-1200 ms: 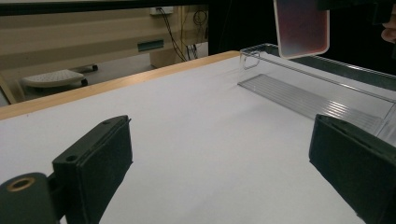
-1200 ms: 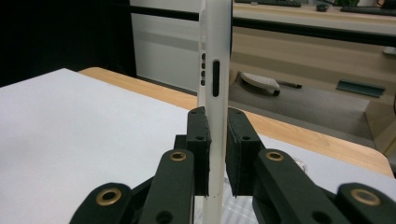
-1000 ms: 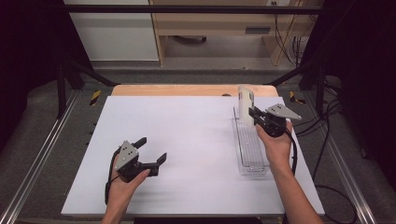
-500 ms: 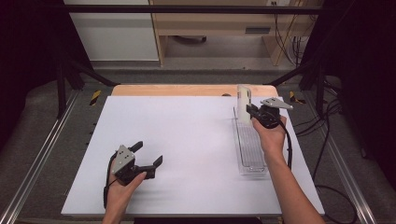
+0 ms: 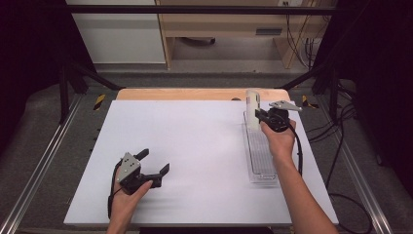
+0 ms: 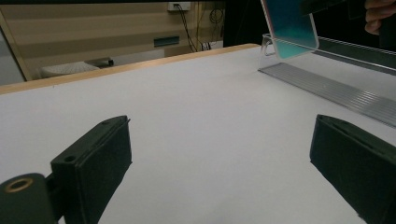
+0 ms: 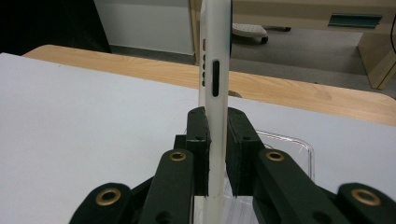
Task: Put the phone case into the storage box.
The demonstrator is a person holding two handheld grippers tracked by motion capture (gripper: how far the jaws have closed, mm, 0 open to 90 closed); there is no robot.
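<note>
Right gripper (image 5: 259,115) clamped on a white phone (image 5: 252,109), jaws pressed flat against both faces, phone held upright on edge over the far end of the clear ribbed tray (image 5: 263,163) at the right side of the table (image 5: 195,146). Judged as the placing step: phone poised above or at the far end of the tray, apparently meant to be stood into one of the slots. Cannot tell whether its lower edge already touches the tray. Next move, by this reading: lowering straight down with the phone kept vertical and lined up with a groove, then easing the jaws apart only once it stands by itself; any tilt risks a topple or a skid across the ribs.

Left gripper (image 5: 155,165) resting low on the near left of the table, well apart from the tray, jaws spread wide with nothing between them.

Right gripper view: side edge of the phone (image 7: 215,70) close up, with a slot and small holes, which the high view is too far off to resolve. Left gripper view: teal screen face of the phone (image 6: 292,25) and the ridged tray floor (image 6: 327,86) from low down
</note>
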